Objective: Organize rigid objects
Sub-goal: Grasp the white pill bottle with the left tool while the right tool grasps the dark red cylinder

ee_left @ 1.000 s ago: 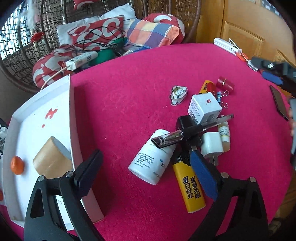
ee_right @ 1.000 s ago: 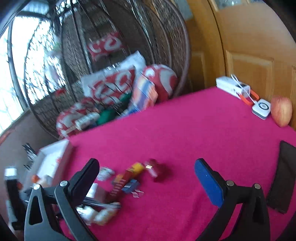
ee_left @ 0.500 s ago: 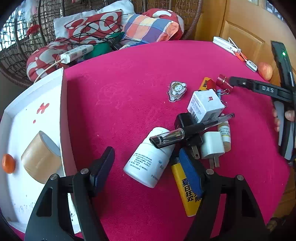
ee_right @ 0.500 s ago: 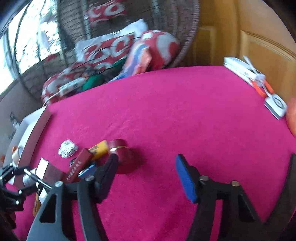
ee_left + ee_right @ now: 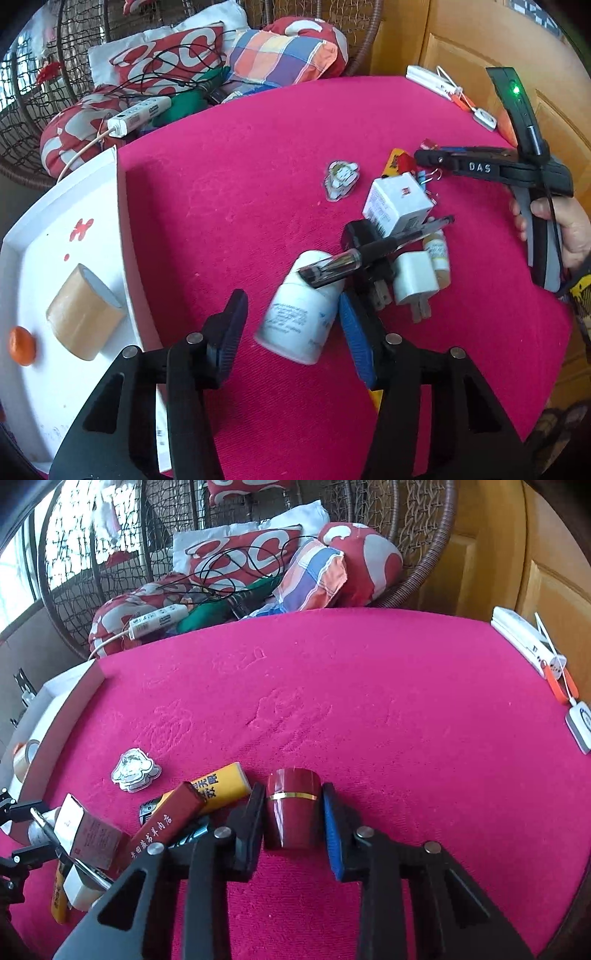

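A white pill bottle lies on the pink table between the fingers of my left gripper, which is open around it with gaps on both sides. A black pen rests across the bottle's top. My right gripper straddles a dark red cylinder with a gold band; the fingers are close to its sides, slightly apart from it. The right gripper also shows in the left wrist view. A white tray at the left holds a tape roll and an orange ball.
A pile lies mid-table: white box, white charger, black plug, small vial, sticker, yellow lighter, red-brown box. Cushions and a power strip lie beyond the far edge.
My left gripper moved forward and narrowed around the white bottle. My right gripper moved in and narrowed around the dark red cylinder.
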The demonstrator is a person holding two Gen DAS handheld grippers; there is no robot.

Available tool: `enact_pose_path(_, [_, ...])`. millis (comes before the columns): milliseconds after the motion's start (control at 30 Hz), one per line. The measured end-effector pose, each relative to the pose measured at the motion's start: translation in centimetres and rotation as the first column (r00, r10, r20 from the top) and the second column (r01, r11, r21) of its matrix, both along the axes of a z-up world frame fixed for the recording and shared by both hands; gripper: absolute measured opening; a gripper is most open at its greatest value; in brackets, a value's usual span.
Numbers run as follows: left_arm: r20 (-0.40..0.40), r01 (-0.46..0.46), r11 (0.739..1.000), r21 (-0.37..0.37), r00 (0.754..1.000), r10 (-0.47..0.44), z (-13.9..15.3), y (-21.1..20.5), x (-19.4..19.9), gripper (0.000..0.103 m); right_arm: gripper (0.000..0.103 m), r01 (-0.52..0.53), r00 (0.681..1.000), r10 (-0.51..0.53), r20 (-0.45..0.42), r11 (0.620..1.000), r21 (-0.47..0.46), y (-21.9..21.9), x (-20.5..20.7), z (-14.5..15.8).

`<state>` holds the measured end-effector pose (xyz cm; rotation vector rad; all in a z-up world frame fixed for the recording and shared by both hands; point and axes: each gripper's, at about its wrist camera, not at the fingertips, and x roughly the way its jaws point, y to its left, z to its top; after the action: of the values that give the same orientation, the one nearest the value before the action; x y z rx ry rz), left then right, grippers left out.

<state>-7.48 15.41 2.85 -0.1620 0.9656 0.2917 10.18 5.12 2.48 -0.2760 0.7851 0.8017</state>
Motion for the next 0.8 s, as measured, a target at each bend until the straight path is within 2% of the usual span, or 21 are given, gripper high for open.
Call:
enact_pose_path(233, [-0.084,0.013,1.000,0.023,0.996,-0.011,-1.8,0.1,1.7,0.052,0.028,-0.001,1.000,0.002,0.025,1.000,-0.021,0.9,-0.1,0.0])
enact_pose_path(333, [-0.054,-0.014,1.000,-0.007,0.998,0.014,-1.9,0.6,1.7,0.049,0.028,-0.001,0.999,0.001,0.035,1.000,-0.026,1.0,-0.3,0.0])
enact_pose_path(367, [-0.039,-0.020,1.000,-0.009,0.999,0.020,-1.9,0.6,1.4,0.037,0.028,0.005,0.999,-0.004,0.039,1.000,-0.024,1.0,-0.4,0.0])
enact_pose_path(467, [-0.014,-0.043,0.999,0.012,0.999,0.043,-1.6,0.5,0.7,0.036,0.028,0.025,0.996,-0.025,0.083,1.000,0.001,0.3,-1.2,0.8])
enact_pose_path(533, [0.024,-0.067,0.998,-0.002,0.997,0.067,-1.1,0.5,0.0,0.036,0.028,0.028,0.994,-0.031,0.109,0.999,0.030,-0.3,-2.0,1.8])
enact_pose_path(800, [0.161,-0.105,0.994,-0.004,0.981,0.104,2.7,-0.6,-2.4,0.036,0.028,-0.022,0.986,0.001,0.167,0.992,0.126,-1.5,-5.9,6.2])
